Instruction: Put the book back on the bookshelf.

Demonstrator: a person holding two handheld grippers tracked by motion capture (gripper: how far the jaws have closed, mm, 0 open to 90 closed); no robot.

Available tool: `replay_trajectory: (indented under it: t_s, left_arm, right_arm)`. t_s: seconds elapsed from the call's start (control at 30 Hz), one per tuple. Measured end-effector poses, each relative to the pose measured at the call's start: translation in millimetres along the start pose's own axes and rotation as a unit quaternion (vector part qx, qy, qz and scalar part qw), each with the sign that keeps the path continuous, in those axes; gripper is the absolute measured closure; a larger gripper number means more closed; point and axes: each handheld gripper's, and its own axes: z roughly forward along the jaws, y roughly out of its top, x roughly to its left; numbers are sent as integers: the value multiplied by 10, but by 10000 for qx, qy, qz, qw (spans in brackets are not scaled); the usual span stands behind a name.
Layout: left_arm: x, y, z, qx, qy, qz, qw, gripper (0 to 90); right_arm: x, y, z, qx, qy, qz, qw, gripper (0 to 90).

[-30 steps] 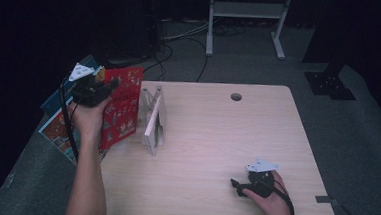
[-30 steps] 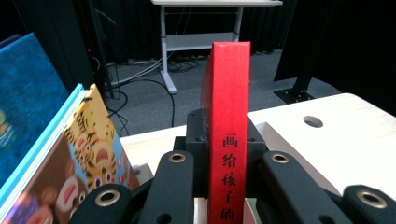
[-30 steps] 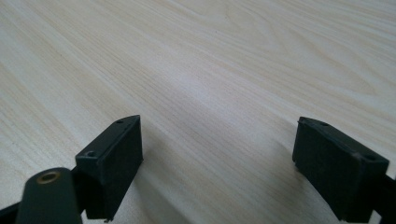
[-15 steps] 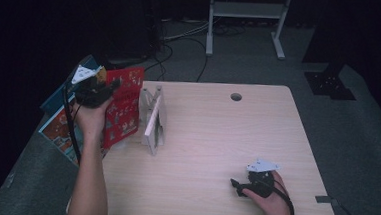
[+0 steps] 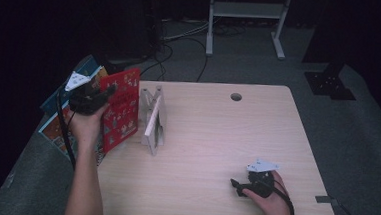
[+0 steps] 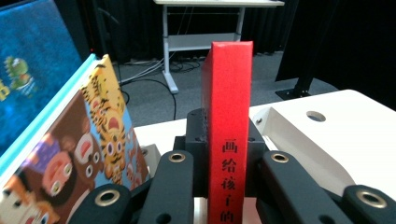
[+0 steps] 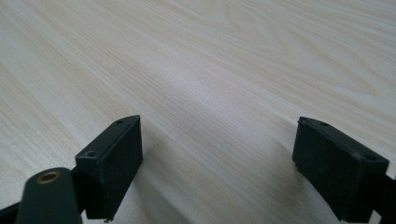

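Note:
A red book (image 5: 122, 111) stands upright at the table's left edge, with my left gripper (image 5: 99, 94) shut on its spine. In the left gripper view the red spine (image 6: 229, 116) with black characters rises between the black jaws of my left gripper (image 6: 226, 154), which clamp it from both sides. Just right of the book stands a white book stand (image 5: 152, 120). My right gripper (image 5: 237, 184) rests on the table near the front right, held by a hand. Its jaws are wide apart in the right gripper view (image 7: 217, 154), with bare wood between them.
The light wooden table (image 5: 216, 139) has a cable hole (image 5: 236, 97) near its far edge. Picture books lean off the left side: a tiger-patterned one (image 6: 93, 154) and a blue one (image 6: 32, 70). A white desk frame (image 5: 244, 10) and cables (image 5: 173, 36) lie beyond.
My left hand with the red book has shifted only slightly. The right hand has stayed where it was.

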Motion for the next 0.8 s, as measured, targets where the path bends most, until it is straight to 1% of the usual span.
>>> replay_trajectory:
  t_s: [0.07, 0.17, 0.3, 0.37, 0.4, 0.43, 0.5, 0.57, 0.63, 0.73, 0.8]
  left_arm:
    - [-8, -4, -11, 16, -5, -11, 10000, 796]
    - [-43, -7, -39, 119, -6, 70, 9999, 795]
    - [-68, -74, -61, 140, 14, 13, 9999, 794]
    - [-73, -127, -67, 114, 16, -67, 9999, 794]
    - [-70, -144, -72, 161, 14, -42, 9999, 794]
    - [-74, -158, -65, 181, -1, -73, 9998, 793]
    - [-76, -189, -44, 231, -2, -70, 9997, 793]
    - [-78, -221, -30, 252, 65, -64, 9996, 793]
    - [-75, -257, -22, 223, 69, -97, 9997, 791]
    - [-87, -297, -25, 268, 91, -66, 9996, 790]
    - [-84, -327, -37, 316, 92, -88, 9994, 787]
  right_arm:
    - [0, 0, 0, 0, 0, -1, 10000, 150]
    - [-1, 0, 0, 0, -3, -1, 10000, 150]
    - [0, 0, 0, -2, -1, -1, 10000, 150]
    - [-1, 0, -1, 4, -1, -5, 10000, 150]
    - [-2, 0, 0, 2, -1, -5, 10000, 150]
    - [-1, 0, 0, 1, -1, 1, 10000, 150]
    - [-7, 2, 0, 12, 3, -4, 10000, 149]
    - [-20, 2, 0, 19, 4, -33, 10000, 149]
    - [-23, 0, -2, 12, 1, -28, 10000, 149]
    - [-29, -6, -10, 14, -1, 8, 10000, 149]
    - [-32, -7, -9, 8, -6, 0, 10000, 149]
